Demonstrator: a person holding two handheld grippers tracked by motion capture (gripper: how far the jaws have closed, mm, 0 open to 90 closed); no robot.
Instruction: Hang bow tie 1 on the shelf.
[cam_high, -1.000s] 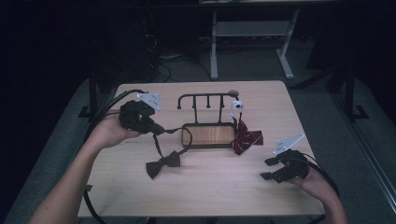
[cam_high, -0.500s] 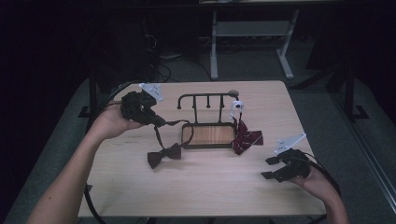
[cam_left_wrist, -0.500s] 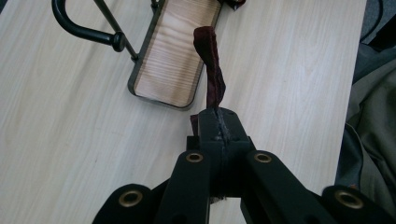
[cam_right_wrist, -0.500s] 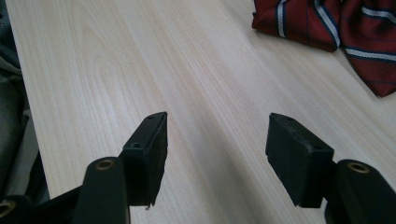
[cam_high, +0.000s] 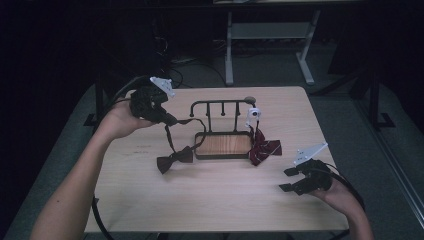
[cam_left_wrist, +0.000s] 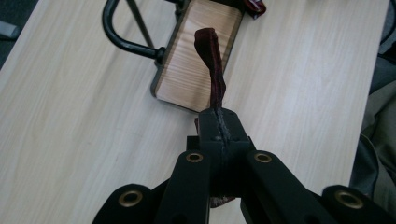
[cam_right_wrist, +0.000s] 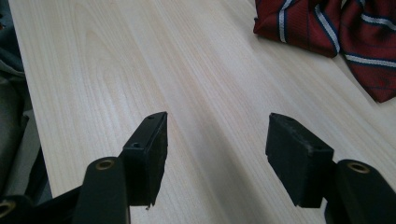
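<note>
A dark maroon bow tie (cam_high: 174, 158) hangs by its strap (cam_left_wrist: 212, 70) from my left gripper (cam_high: 169, 119), which is shut on the strap and raised at the table's left. The bow's lower end sits near the tabletop, left of a black wire rack with a wooden base (cam_high: 223, 144). A red striped bow tie (cam_high: 263, 148) lies against the rack's right end, and shows in the right gripper view as the striped tie (cam_right_wrist: 336, 32). My right gripper (cam_high: 290, 179) rests low at the front right, open, nothing between its fingers (cam_right_wrist: 299, 158).
A small white clip-like object (cam_high: 252, 114) hangs on the rack's right post. The rack's curved black bar (cam_left_wrist: 122, 37) is close below the held strap. Bare light wood table (cam_high: 210, 200) stretches in front; dark floor and desk legs behind.
My left gripper has risen and moved back-left with the strap, lifting the maroon bow tie off the table and drawing it toward the rack. The right gripper has stayed put.
</note>
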